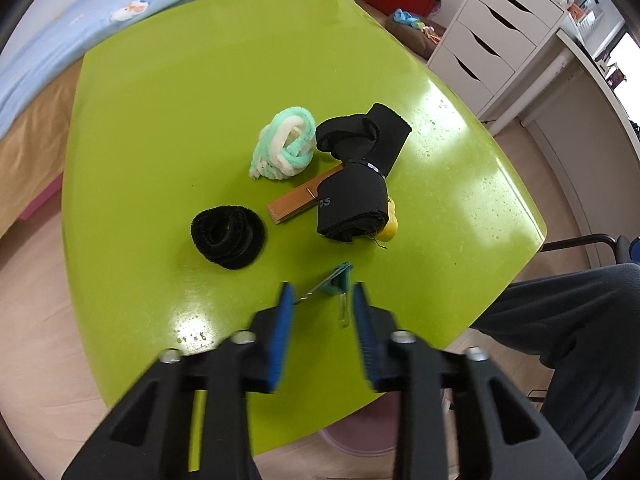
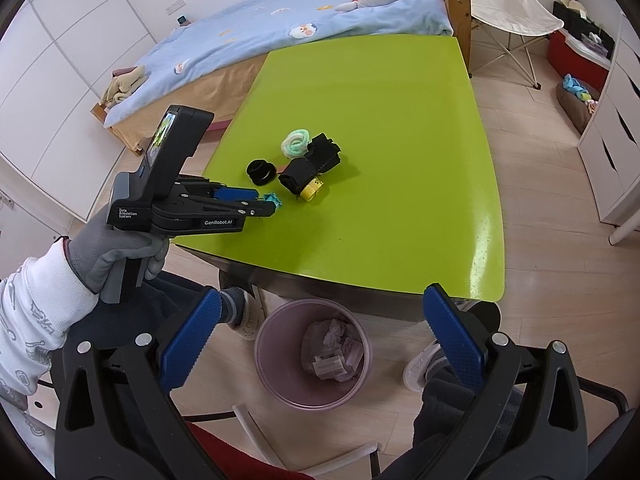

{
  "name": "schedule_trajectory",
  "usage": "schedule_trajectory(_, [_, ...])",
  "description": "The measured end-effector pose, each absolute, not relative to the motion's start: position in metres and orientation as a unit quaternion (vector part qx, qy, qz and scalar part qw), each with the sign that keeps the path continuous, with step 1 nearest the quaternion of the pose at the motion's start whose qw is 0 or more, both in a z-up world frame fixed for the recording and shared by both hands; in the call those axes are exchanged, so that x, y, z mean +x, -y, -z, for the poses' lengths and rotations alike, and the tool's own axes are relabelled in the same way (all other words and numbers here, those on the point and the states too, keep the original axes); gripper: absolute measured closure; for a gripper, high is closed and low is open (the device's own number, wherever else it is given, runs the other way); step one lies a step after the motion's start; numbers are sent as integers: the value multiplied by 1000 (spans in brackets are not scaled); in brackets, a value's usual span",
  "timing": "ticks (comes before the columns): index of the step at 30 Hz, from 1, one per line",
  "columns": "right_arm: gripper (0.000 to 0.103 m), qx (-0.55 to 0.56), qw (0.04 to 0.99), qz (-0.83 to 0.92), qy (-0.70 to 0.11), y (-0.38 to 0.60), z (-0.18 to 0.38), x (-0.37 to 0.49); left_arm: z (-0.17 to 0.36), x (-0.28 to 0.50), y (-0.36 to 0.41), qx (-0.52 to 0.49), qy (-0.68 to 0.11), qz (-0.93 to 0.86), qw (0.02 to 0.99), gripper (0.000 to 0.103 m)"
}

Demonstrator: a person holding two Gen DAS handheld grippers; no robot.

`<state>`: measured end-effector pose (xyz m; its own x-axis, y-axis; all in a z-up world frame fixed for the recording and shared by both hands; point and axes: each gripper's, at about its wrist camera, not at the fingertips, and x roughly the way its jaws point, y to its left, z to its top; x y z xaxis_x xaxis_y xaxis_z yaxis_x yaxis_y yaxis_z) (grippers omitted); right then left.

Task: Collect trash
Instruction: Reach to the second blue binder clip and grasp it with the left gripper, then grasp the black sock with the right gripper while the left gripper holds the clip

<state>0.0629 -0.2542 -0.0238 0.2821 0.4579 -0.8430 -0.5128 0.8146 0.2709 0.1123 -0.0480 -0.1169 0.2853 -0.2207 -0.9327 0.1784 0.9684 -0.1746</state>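
On the green table point(image 1: 160, 128) lie a small teal item with a clear stick point(image 1: 338, 282), a black fuzzy ring point(image 1: 228, 236), a mint-and-white fuzzy bundle point(image 1: 284, 142), a wooden piece point(image 1: 298, 202) and black rolled cloth point(image 1: 354, 204) over a yellow item point(image 1: 390, 228). My left gripper point(image 1: 320, 292) is open, its tips on either side of the teal item; it shows in the right wrist view point(image 2: 266, 204). My right gripper point(image 2: 322, 304) is open and empty, off the table above a pink trash bin point(image 2: 312, 354) holding crumpled paper.
A bed with a blue blanket point(image 2: 280, 24) lies beyond the table. White drawers point(image 1: 488, 36) stand at the right. A person's leg point(image 1: 560, 320) and chair are by the near table edge. The bin stands on the floor below the table's near edge.
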Motion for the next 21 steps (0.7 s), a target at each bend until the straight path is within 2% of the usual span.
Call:
schedule_trajectory(12, [4,-25,798,-313,-514,248,23,77,100,99,39,-35,-566,122,814,77])
schedule_trajectory(21, [4,-20,792,-321,-519,215,18,126,80,83,25,-54,-551,114,825,77])
